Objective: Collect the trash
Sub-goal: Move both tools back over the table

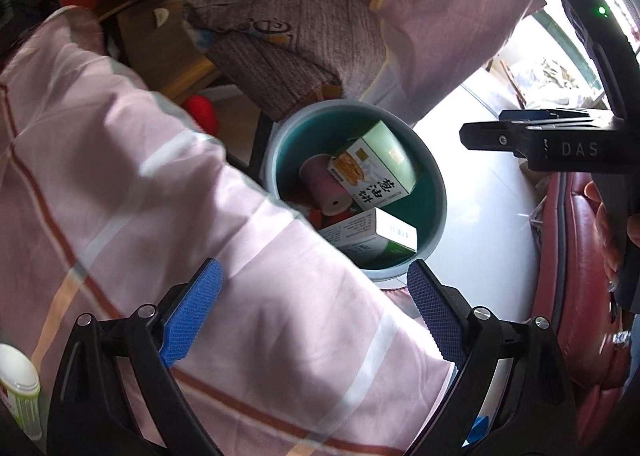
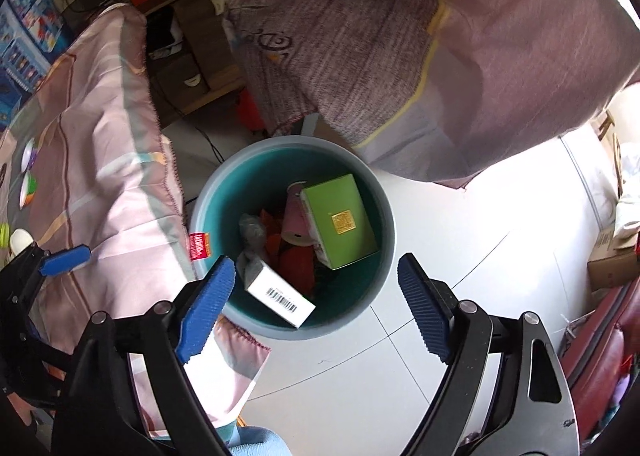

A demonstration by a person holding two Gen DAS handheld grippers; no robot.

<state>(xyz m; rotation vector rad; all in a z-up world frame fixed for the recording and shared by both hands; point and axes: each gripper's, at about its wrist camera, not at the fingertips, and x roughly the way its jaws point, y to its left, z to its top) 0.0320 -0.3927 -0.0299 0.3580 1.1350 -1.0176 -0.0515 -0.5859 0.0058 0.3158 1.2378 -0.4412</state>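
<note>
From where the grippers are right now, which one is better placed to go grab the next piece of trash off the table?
Left, probably. The left gripper is open over the pink tablecloth, with a white bottle close by. The right gripper is open above the trash bin, off the table.

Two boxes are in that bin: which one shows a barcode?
The white-ended box lying low by the bin's near rim shows it. The green box shows only a gold square label.
</note>
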